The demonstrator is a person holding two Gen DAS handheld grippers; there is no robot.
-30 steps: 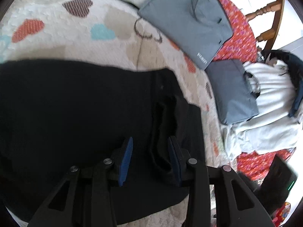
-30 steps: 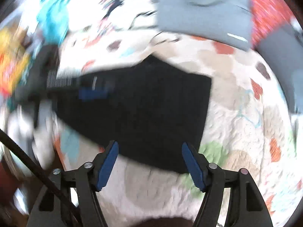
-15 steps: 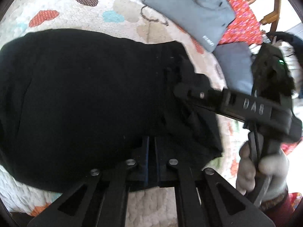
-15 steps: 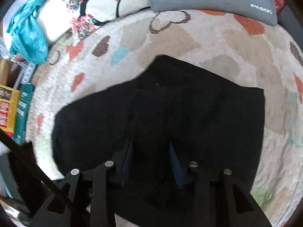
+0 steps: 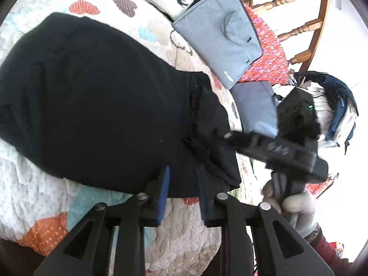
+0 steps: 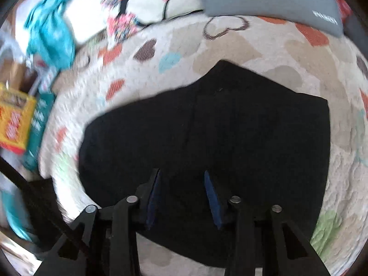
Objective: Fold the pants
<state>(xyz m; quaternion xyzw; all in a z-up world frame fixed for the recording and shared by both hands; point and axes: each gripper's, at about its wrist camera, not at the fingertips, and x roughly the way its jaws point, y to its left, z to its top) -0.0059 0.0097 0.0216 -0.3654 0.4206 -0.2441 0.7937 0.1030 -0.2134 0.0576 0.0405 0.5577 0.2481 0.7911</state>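
Observation:
The black pants lie folded into a compact dark shape on the heart-patterned quilt; they also show in the right wrist view. My left gripper is open with its blue pads just over the pants' near edge, holding nothing. My right gripper is open above the near part of the pants. In the left wrist view the right gripper's body reaches over the bunched right end of the pants, held by a gloved hand.
Two grey bags lie on the bed beyond the pants, next to a red patterned cloth and a wooden chair. A clothes pile is at right. A pillow, teal cloth and boxes sit left.
My left gripper has opened, letting go of the pants' edge, and pulled back toward me. My right gripper has opened wider and lifted slightly above the pants.

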